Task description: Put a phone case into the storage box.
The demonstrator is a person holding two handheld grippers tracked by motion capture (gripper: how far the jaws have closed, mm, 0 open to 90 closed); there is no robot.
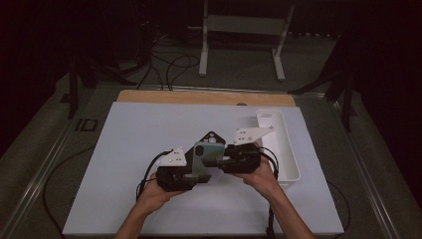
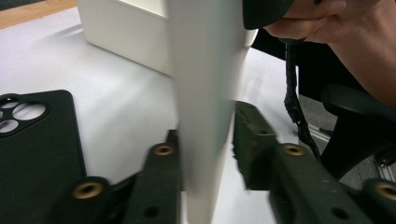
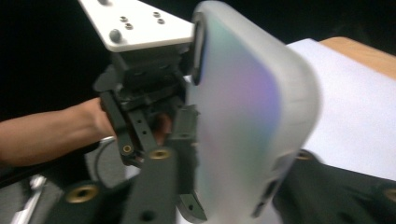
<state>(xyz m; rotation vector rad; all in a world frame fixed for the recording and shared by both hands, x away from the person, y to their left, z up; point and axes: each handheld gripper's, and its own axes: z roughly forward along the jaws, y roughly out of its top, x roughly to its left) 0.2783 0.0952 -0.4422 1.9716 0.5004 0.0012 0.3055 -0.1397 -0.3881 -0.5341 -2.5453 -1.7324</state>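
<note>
You are holding a frosted phone case (image 1: 201,158) upright between both grippers: the left gripper (image 1: 185,175) is clamping it, the right gripper (image 1: 219,162) straddling it loosely, beside a black phone case (image 1: 212,137).

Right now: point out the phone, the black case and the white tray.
phone (image 3: 243,116), right gripper view, middle of its frosted back.
black case (image 2: 37,140), left gripper view, flat back below the camera cutout.
white tray (image 1: 288,149), high view, right-hand wall.
</note>
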